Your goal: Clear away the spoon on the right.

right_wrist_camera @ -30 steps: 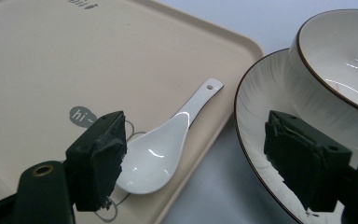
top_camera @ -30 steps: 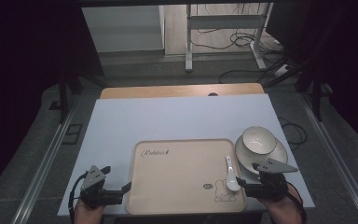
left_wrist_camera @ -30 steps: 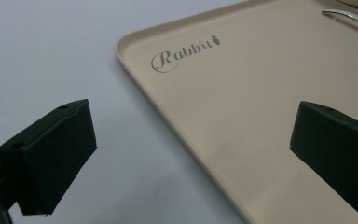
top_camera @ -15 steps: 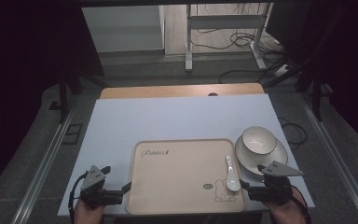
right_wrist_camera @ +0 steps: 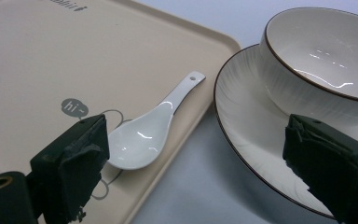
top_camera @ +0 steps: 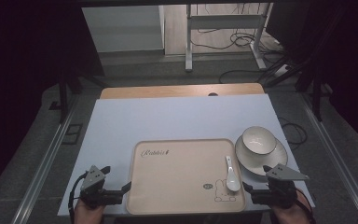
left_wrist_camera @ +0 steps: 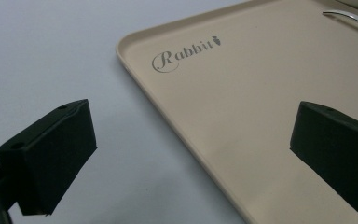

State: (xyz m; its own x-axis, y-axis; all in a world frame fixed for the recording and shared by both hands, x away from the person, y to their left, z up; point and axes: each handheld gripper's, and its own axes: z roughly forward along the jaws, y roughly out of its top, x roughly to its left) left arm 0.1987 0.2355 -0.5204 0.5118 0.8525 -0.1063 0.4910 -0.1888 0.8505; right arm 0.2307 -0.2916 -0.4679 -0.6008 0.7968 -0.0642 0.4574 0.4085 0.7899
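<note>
A beige tray (top_camera: 177, 168) printed "Rabbit" lies on the white table. A white ceramic spoon (top_camera: 231, 175) rests by the tray's right edge, with its scoop toward me. To the right, a white bowl (top_camera: 258, 140) stands on a white plate (top_camera: 265, 163). My right gripper (top_camera: 248, 191) is at the tray's near right corner, just short of the spoon (right_wrist_camera: 144, 135). Its jaws have just been opening and stand open (right_wrist_camera: 200, 163), with nothing pressed between them. My left gripper (top_camera: 121, 191) is open (left_wrist_camera: 191, 158) and straddles the tray's left rim (left_wrist_camera: 135, 70).
The table's near edge runs just under both hands. A wooden strip (top_camera: 182, 91) borders the far side of the table. Metal rails run along both sides, and cables (top_camera: 242, 46) lie on the floor beyond.
My right gripper has pulled back from the spoon toward the near right, and its jaws are wider. The spoon's scoop end has shifted slightly on the tray. The left gripper has stayed still.
</note>
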